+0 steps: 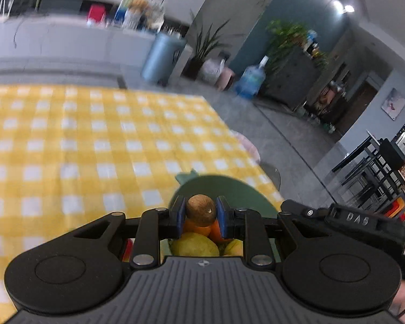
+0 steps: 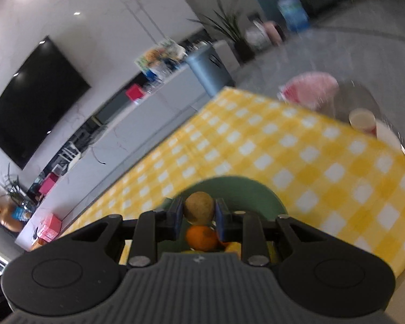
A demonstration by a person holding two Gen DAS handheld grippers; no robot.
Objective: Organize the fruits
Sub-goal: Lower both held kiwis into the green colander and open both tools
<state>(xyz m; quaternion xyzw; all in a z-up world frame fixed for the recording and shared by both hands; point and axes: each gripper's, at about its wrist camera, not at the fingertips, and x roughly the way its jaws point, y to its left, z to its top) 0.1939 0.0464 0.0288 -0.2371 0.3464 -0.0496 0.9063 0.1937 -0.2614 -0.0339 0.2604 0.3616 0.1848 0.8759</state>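
A yellow-and-white checked cloth (image 1: pixel 94 140) covers the table, with a grey-floored room, potted plants and a blue water jug (image 1: pixel 249 79) blurred behind it. My left hand-held gripper (image 1: pixel 201 213) pinches a brown kiwi (image 1: pixel 201 209) between its blue pads, held above the green plate (image 1: pixel 237 191) near the table's corner. Beneath it on the plate lie an orange fruit (image 1: pixel 195 228) and a yellow-green one (image 1: pixel 194 247). My right hand-held gripper (image 2: pixel 198 213) is clamped on a second, paler kiwi (image 2: pixel 199 207), also over the green plate (image 2: pixel 245 191), with an orange (image 2: pixel 202 239) lying under it. A pink tub (image 2: pixel 310 89) stands beyond the table's far edge.
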